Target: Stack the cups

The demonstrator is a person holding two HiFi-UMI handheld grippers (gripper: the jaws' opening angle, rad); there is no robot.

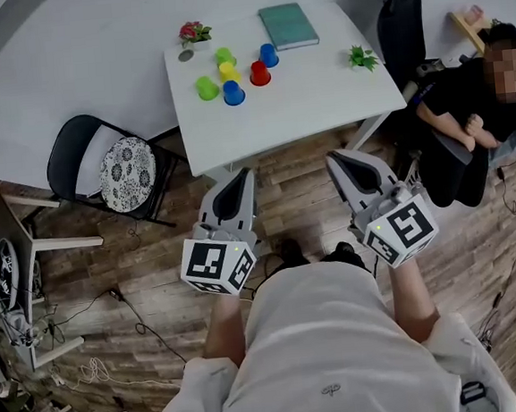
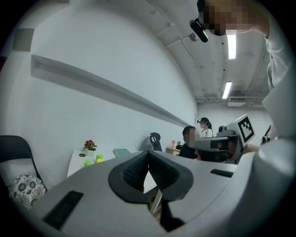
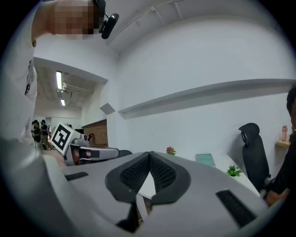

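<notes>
Nothing stacked yet: six cups (image 1: pixel 234 92) are seen loose on the table (image 1: pixel 319 87). L gripper (image 1: pixel 239 189) & R gripper (image 1: pixel 350 167) are held clenched, empty, short of it.

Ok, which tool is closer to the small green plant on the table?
Right. The right tool is short of the table, straight below the plant in the head view; the left tool is farther left.
</notes>
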